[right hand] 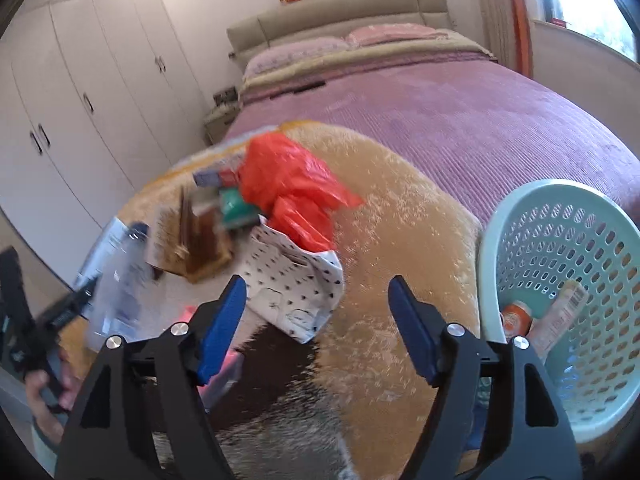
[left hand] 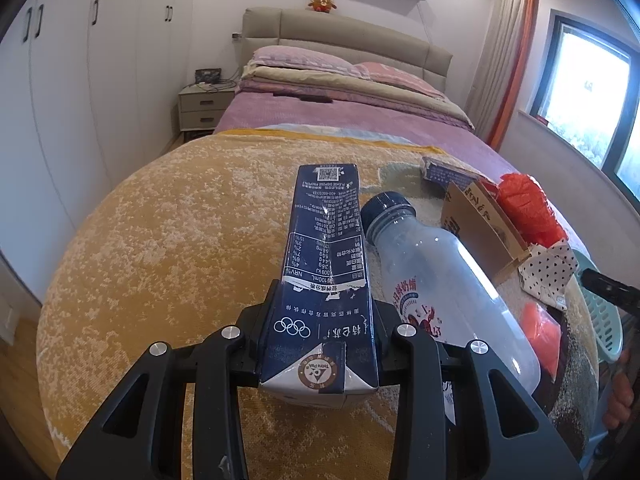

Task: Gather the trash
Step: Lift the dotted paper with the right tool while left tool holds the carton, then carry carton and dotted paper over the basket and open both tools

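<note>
While left tool [left hand: 320, 344] clamps it, milk carton [left hand: 326, 264] points bedward.

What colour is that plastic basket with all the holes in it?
The perforated plastic basket is pale mint green, clearest in the right wrist view.

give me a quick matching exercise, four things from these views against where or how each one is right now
Things:
1. milk carton
2. clear plastic bottle
3. orange can
4. right gripper

States:
A. inside the green laundry basket
B. open, holding nothing
C. clamped in the left gripper
D. lying on its side on the yellow blanket

Pairs: 1-C, 2-D, 3-A, 4-B
</note>
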